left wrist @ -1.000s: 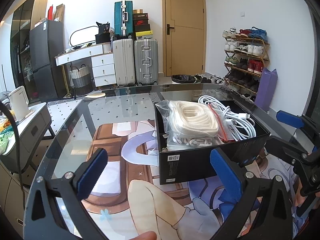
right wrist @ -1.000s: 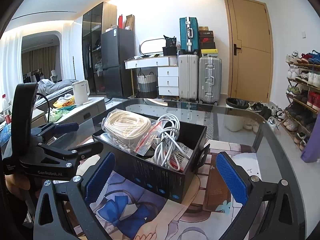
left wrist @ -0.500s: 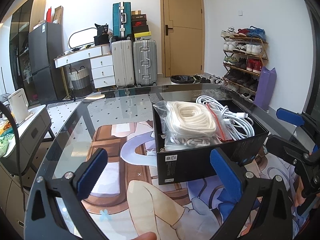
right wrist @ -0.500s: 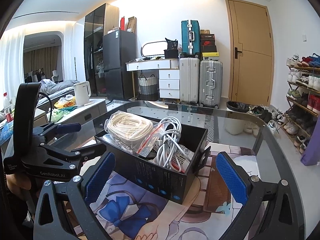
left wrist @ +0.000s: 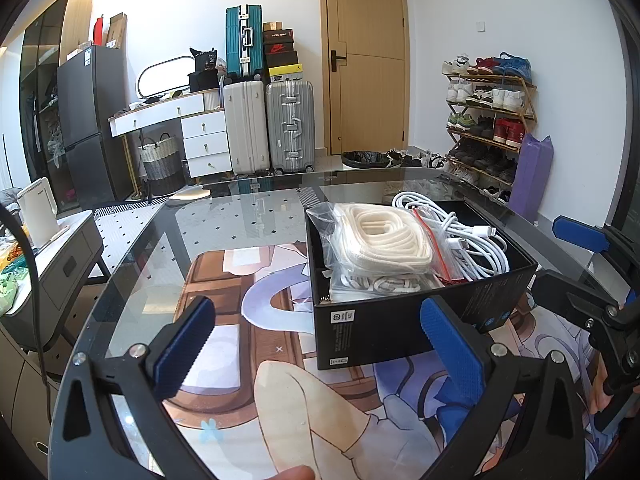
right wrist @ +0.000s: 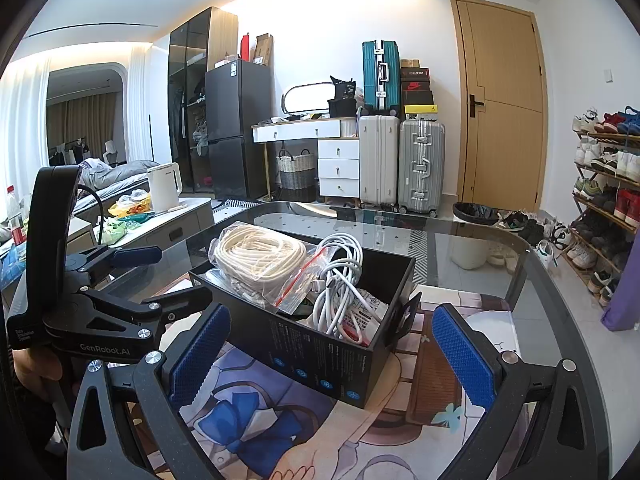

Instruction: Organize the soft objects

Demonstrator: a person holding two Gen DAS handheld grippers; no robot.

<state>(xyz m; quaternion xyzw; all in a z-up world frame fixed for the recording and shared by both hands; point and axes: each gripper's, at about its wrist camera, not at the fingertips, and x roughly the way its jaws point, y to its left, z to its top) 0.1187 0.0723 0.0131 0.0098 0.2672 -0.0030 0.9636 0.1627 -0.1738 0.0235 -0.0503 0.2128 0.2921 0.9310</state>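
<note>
Your left tongs (left wrist: pixel 316 344) and right tongs (right wrist: pixel 330 350) both gape wide, holding nothing. Black box (left wrist: pixel 400 320) sits mid-bench toward the right edge; inside, bagged cream rope (left wrist: pixel 380 236) beside white cables (left wrist: pixel 472 240).

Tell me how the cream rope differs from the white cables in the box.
The cream rope is thick, braided and sealed in a clear zip bag; the white cables are thin, smooth and loose. The rope forms a neat flat coil; the cables lie in a tangled bundle with plugs showing. Both sit in the black box.
</note>
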